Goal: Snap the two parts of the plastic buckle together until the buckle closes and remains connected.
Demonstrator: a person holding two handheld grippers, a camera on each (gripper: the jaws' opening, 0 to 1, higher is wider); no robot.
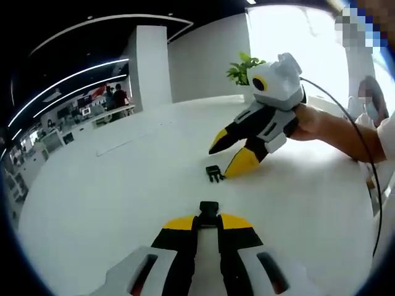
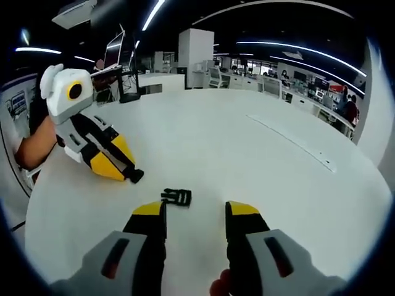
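1. Holding one buckle half [image 1: 208,213] between its yellow-tipped jaws, the left gripper [image 1: 208,223] is shut on that small black piece; in the left gripper view the piece sticks out just past the tips, squarish and dark (too small to tell which end faces outward).

2. Judged from this, one of the two pick-ups is done: one part is in hand and lifted off the white table [image 1: 111,203].

3. Just ahead of the left gripper's tips lies the other buckle half [image 1: 215,174], flat on the table. It is black too, with short prongs at one end, so I take it for the pronged part.

4. In the right gripper view the same loose half [image 2: 176,197] sits just beyond and slightly left of the right gripper [image 2: 195,213], whose jaws stand apart with nothing between them.

5. Seen from the left gripper view, the right gripper [image 1: 231,153] comes in from the far right with one yellow tip just beside the loose half, touching or nearly so; I cannot tell which.

6. Left to do, as I judge it: grasp the loose half, line the two parts up, and press them until they latch. The parts lie apart now, so the buckle is not closed.

7. Farther off, the left gripper [image 2: 134,175] shows across the table in the right gripper view, carrying its dark piece at the tip.
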